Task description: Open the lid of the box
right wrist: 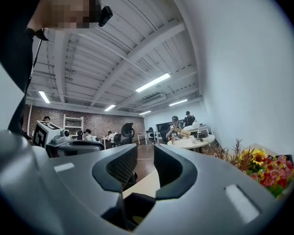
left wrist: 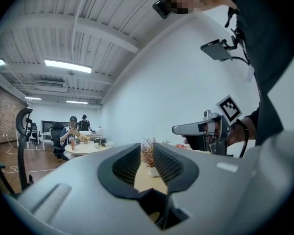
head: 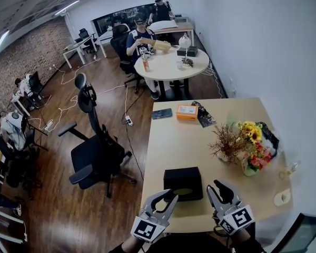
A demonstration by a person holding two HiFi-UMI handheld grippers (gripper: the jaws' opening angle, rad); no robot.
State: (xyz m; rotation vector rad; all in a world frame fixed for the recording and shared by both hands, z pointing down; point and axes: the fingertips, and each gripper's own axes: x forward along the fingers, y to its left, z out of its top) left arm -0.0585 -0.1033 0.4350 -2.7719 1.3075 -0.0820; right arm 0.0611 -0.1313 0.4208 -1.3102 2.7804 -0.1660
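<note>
Pressed together with nothing pinched, the left claw [head: 171, 197] is seen at the lower centre of the head view, its tip just beside the front left corner of the box [head: 183, 181]. The right claw [head: 220, 186] is held slightly spread and empty, just right of the box. The black box is set on the table [head: 171, 141] near its lower edge, between both claws, with the lid down. Flowers [head: 254, 141] are seen at the right.
</note>
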